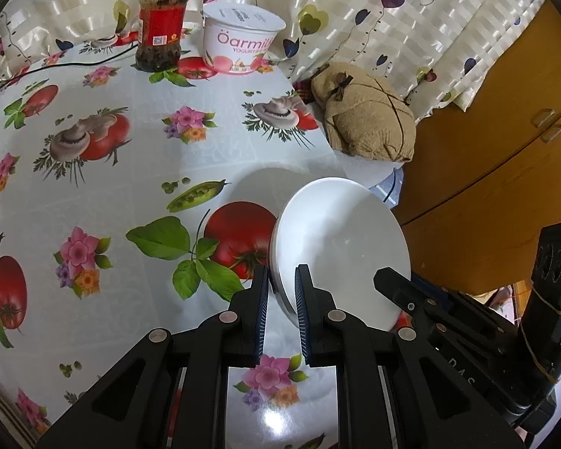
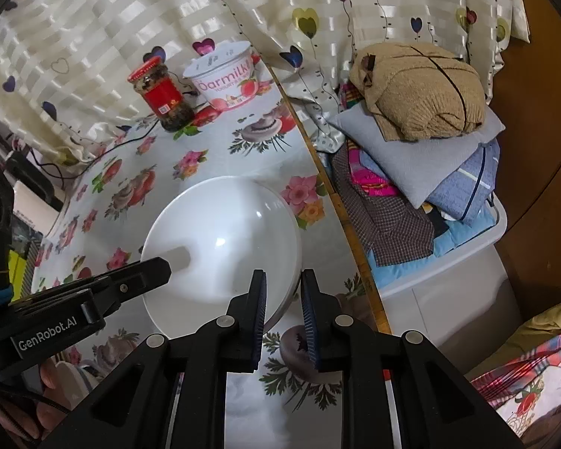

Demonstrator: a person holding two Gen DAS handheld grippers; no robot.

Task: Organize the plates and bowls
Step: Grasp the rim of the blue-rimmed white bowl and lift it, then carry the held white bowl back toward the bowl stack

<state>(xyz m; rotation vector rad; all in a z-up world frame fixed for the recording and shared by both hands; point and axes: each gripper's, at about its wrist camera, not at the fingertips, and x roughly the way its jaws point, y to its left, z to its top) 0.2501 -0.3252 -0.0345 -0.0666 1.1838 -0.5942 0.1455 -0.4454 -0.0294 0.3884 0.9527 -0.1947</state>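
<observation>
Pinching opposite edges of one white plate (image 1: 340,247), two hand-held grippers kept it tilted above the flowered tablecloth (image 1: 104,187) near the table's right-hand edge. The left gripper (image 1: 282,284) had its jaws nearly closed across the plate's left rim, one pad under the plate and one on its upper face. In the right wrist view the right gripper (image 2: 283,292) straddled the plate's right rim (image 2: 220,247), jaws drawn close, though whether both pads pressed there was hard to tell. The plate lay directly ahead of both sets of fingers, between them, so neither hand was clearly nearer; each gripper's tip showed in the other's camera, reaching in from the far side. The plate, being round, offered no long axis, and its tilt ran from the left gripper's rim up toward the right. A red-lidded jar (image 1: 164,22) and a yogurt tub (image 1: 241,37) stood well apart at the table's far end, against the curtain (image 1: 392,18). Folded laundry (image 2: 426,93) sat stacked just off the table's right side. Judging by the task, the plate seemed bound for a stacking spot not visible here.
</observation>
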